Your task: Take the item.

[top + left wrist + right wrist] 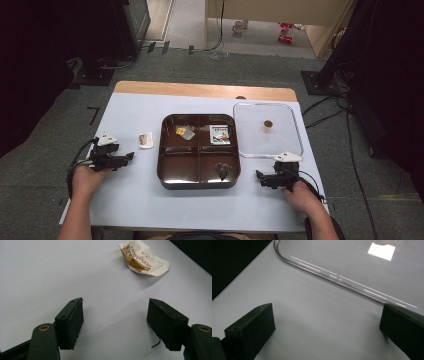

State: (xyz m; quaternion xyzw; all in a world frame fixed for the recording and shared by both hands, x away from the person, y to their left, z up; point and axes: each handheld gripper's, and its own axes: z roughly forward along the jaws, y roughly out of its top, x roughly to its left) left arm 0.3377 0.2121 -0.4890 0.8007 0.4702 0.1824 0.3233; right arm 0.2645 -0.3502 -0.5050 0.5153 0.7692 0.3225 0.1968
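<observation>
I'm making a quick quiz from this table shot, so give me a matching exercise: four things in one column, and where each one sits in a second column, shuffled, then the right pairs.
Things:
1. crumpled wrapper
2. clear lid
3. brown tray
4. right gripper

Places:
A. middle of the table
B. just near side of the clear lid
C. on the table, left of the tray
D. right of the tray, flat on the table

Pairs: 1-C, 2-D, 3-A, 4-B

A lab: dark stands, floor cables, grey carpet.
</observation>
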